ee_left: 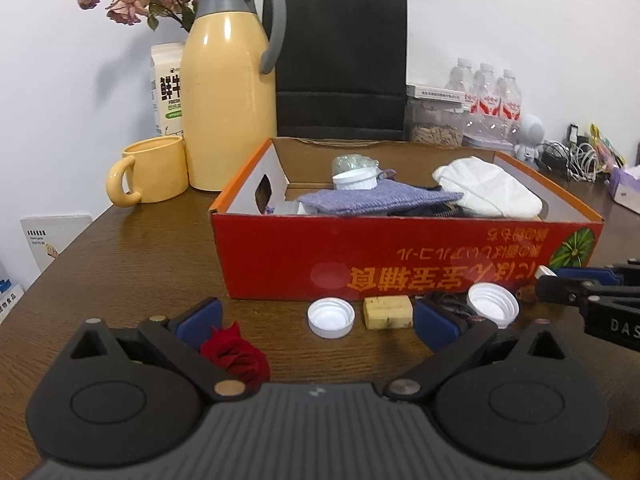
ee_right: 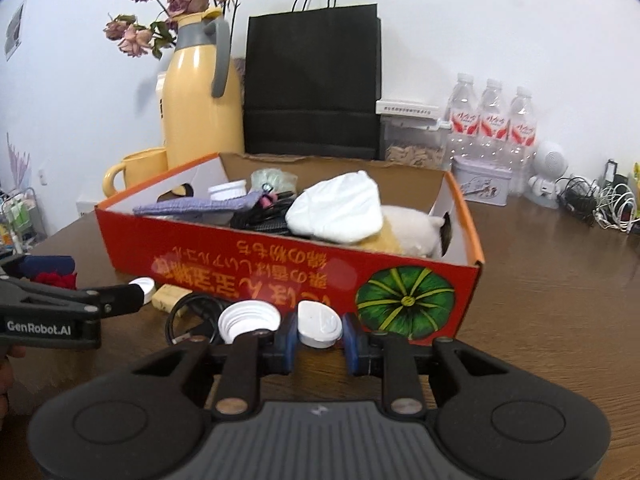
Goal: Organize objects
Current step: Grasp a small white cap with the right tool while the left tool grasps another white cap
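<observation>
Beside red box [ee_right: 256,256], right gripper [ee_right: 319,342] tilted down, fingers [ee_right: 286,340] clamping white cap [ee_right: 319,324]

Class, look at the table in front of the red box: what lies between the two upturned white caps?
A small yellowish block lies between the caps, seen in the left wrist view.

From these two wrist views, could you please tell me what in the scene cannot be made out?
- Red box contents: both views; the near wall and the white cloth hide what lies below.
- Black bag contents: both views; opaque sides.
- Small white piece between the right hand-held gripper's pads: what it is stays unclear.
- Cables: right wrist view; too tangled and small.
</observation>
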Motion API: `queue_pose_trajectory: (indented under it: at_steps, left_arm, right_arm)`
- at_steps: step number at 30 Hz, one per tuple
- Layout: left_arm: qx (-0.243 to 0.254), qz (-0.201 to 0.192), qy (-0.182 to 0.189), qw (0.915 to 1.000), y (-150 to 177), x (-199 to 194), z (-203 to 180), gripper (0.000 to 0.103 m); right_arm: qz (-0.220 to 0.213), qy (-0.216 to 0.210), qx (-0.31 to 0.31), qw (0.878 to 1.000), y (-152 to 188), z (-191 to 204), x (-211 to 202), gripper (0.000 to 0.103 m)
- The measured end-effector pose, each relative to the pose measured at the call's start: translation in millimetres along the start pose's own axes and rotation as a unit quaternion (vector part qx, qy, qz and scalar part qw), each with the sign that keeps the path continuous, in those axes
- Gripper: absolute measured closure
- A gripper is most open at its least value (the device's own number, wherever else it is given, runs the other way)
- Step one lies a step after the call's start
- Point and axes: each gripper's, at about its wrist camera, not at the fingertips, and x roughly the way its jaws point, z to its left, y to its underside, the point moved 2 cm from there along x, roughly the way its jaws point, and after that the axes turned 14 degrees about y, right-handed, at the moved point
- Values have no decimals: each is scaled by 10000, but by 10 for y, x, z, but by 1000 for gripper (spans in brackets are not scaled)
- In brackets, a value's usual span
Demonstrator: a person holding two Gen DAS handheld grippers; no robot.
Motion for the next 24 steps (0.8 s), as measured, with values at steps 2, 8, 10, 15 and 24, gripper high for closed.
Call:
queue_pose_trajectory:
  at_steps: [2,8,10,15,24]
  left_arm:
    - [-36,-26,-51,10000,-19,18,14,0]
    - [-176,61,-262,9995,-97,85,69,0]
    - [-158,133,-356,9992,-109,118,82,0]
    - [-73,195,-529,9984,-127,167,93,11]
    - [30,-45,-306,9995,-180,92,42,37]
  right_arm:
    - [-8,20,38,10000,-5,-17,-2,80]
    - [-68,-24,150,9999,-12,-79,-54,80]
    - [-106,-49,174,9998,-14,-89,-81,80]
    - [-197,-107,185,9996,-20,-97,-140,80]
    - [-270,-170,163,9994,-16,-92,-198,80]
